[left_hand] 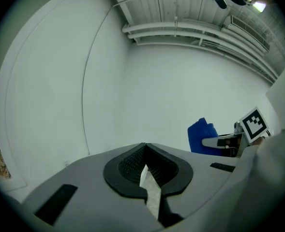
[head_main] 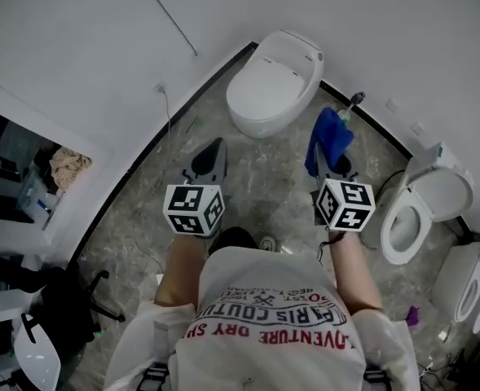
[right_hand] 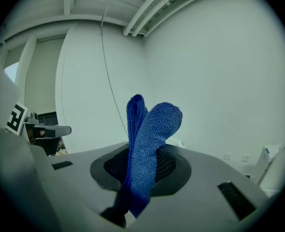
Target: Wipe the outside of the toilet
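The blue cloth (right_hand: 149, 144) is pinched by the right tool (head_main: 335, 166), its folded end sticking up soft and floppy; it is judged light and limp, best kept bunched at the fold so a broad pad can be pressed on. The left tool (head_main: 211, 155) is pressed together, only a pale sliver showing in the slit. The toilet (head_main: 272, 84) is seen at upper centre of the head view, lid down, contents hidden, well apart from both tools. Its glazed shell is judged hard and slippery. At right, a second toilet (head_main: 423, 210) is left open, bowl apparently empty.
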Demonstrator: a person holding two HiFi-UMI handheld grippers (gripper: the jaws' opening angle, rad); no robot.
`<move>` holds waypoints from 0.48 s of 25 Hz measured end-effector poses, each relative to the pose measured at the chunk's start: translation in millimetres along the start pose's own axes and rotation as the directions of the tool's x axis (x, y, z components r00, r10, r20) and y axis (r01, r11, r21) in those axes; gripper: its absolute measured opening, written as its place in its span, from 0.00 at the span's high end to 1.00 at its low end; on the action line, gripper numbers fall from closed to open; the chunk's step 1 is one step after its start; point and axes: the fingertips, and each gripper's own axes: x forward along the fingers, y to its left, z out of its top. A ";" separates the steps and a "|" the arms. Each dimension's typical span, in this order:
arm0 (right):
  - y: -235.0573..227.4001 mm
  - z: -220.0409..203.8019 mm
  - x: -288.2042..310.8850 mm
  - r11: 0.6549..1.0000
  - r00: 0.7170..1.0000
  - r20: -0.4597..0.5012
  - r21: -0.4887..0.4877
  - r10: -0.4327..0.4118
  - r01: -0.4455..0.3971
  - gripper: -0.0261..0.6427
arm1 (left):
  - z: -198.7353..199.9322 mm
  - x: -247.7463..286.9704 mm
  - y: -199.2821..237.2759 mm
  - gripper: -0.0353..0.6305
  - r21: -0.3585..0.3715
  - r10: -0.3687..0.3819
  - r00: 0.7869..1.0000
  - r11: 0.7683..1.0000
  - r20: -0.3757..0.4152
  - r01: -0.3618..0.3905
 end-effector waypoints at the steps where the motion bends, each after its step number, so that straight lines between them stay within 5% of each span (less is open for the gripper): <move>1: -8.9 2.0 10.8 1.000 1.000 -0.004 0.006 -0.002 0.002 0.85 | 0.2 12.6 1.9 0.94 -0.002 -0.001 1.000 1.000 -0.008 0.001; 12: -99.8 14.4 176.4 0.994 0.992 -0.077 0.050 -0.098 0.102 0.85 | 14.0 210.0 64.1 0.94 -0.014 -0.079 0.995 0.997 -0.053 0.079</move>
